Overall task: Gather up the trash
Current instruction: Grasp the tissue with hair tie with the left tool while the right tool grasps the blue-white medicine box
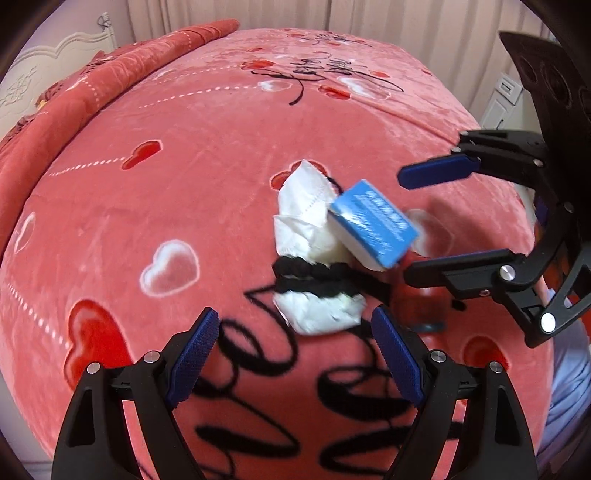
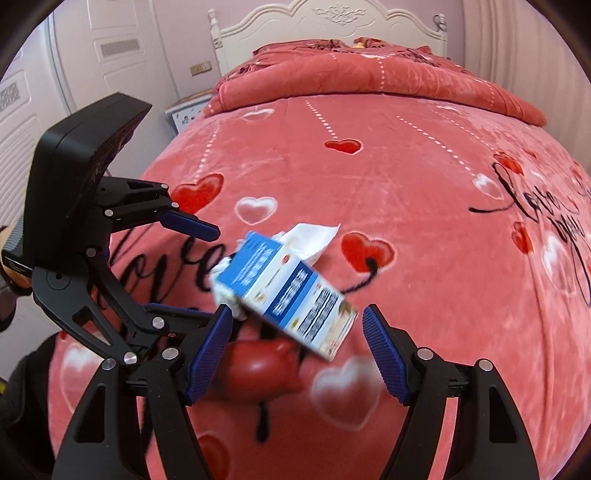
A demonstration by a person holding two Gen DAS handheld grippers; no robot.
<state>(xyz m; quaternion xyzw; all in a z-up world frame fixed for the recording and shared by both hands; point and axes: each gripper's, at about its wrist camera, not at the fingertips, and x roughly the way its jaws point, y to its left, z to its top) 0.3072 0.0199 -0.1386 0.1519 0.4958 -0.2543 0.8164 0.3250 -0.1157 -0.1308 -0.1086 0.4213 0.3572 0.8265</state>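
A blue and white carton point(image 1: 373, 222) lies on the pink bedspread, leaning against crumpled white tissue point(image 1: 306, 218); more tissue point(image 1: 321, 312) sits in front. In the right wrist view the carton point(image 2: 288, 291) lies between and just beyond the fingertips, with tissue point(image 2: 310, 238) behind it. My left gripper point(image 1: 293, 332) is open, just short of the front tissue. My right gripper point(image 2: 295, 332) is open, its jaws flanking the carton's near end; it also shows in the left wrist view point(image 1: 406, 225), to the right of the carton. The left gripper point(image 2: 199, 273) appears open at the left.
The bed is covered by a pink heart-print bedspread point(image 1: 184, 184) with black script. A folded red quilt point(image 2: 369, 81) lies by the white headboard point(image 2: 332, 22). A bedside cabinet point(image 2: 184, 110) and white doors stand left of the bed. Curtains point(image 1: 332, 14) hang behind.
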